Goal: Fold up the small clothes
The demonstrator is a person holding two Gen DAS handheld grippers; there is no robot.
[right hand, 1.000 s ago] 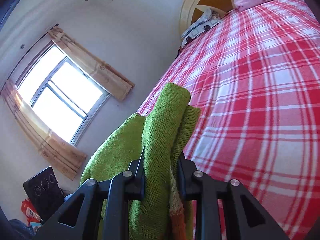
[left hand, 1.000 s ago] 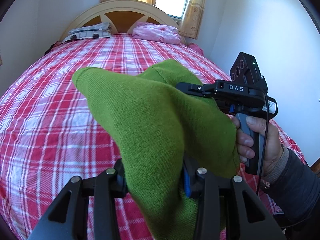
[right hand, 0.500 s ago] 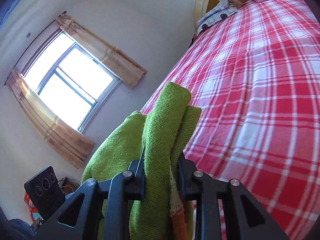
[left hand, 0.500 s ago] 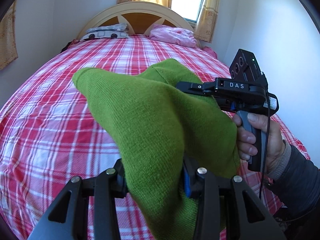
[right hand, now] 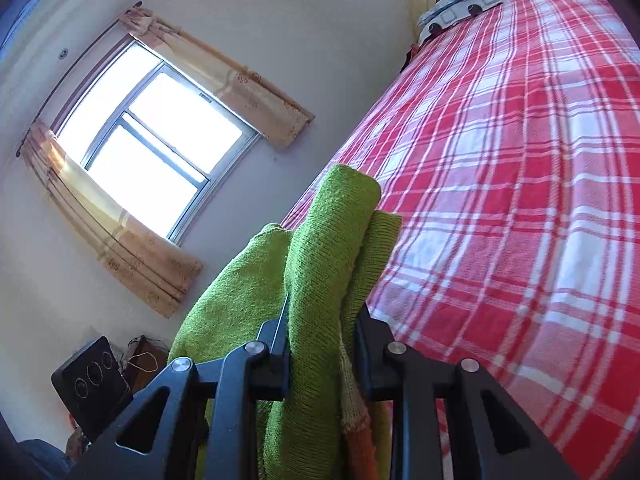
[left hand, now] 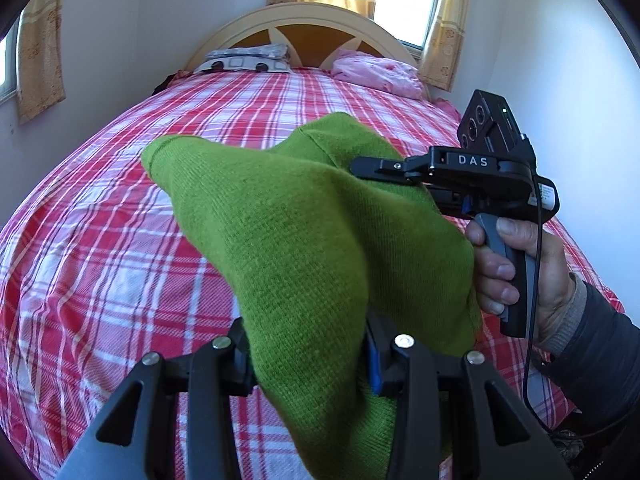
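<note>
Above a red plaid bed (left hand: 100,240), I hold a green knit garment (left hand: 304,240) aloft between both tools, clear of the cover. My left gripper (left hand: 308,356) is clamped partway closed on a thick bunch of the knit, which fills the gap between its fingers and hangs down past them. My right gripper (right hand: 320,344) pinches a folded roll of the same cloth, layers stacked between its pads and rising just beyond its tips; an orange strip of the garment shows low between those fingers.

Seen from the left wrist, the right gripper (left hand: 372,168) bites the far edge of the cloth, and a hand (left hand: 516,272) grips its handle.

The risks, as I judge them: each bite holds several layers, so a loose inner layer could slip out from between the fingers as I lower the piece, and the fold would open. The cloth sags between the two grips, so it may land bunched rather than flat, with the free corner ahead of my left fingers tucking under. If the two grips drift apart, the knit stretches and the edges go out of line. The cable hanging beside the right handle could snag the fabric. I cannot tell how much cloth hangs below my fingers.
</note>
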